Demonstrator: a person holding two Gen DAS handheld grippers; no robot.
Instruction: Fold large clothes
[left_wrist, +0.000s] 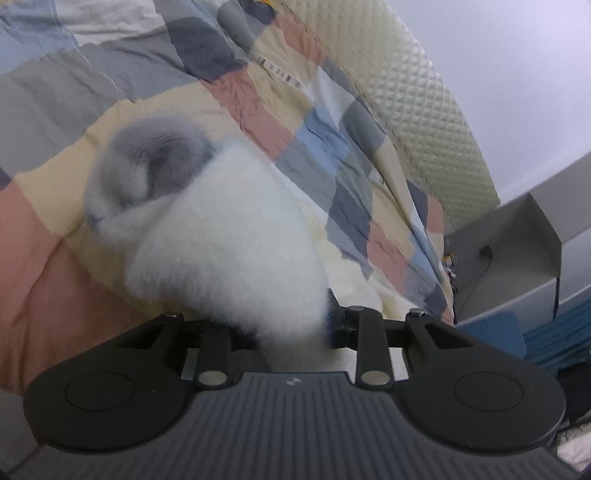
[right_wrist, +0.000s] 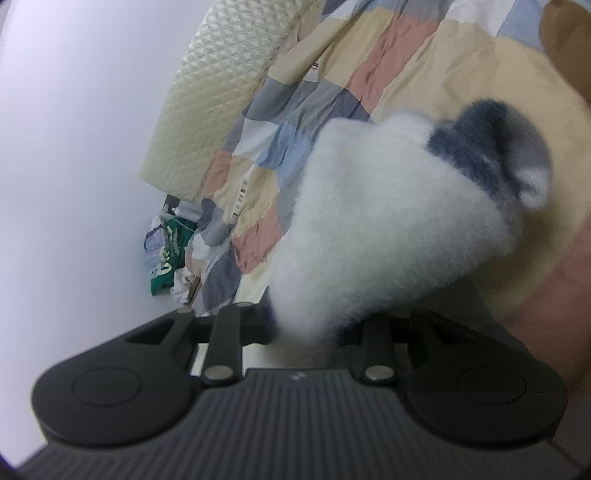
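Each claw clamps the fluffy white garment.

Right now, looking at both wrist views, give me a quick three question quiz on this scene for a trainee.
1. True or false: each hand-held gripper, left and right, is shut on fluffy white fabric.
2. Which colour is the trim on the fleece end held up in the left wrist view? A) red B) grey C) green
3. Fill in: behind the fleece lies a patchwork ____ in pink, cream, blue and grey.

Key: 1 true; 2 B; 3 quilt.
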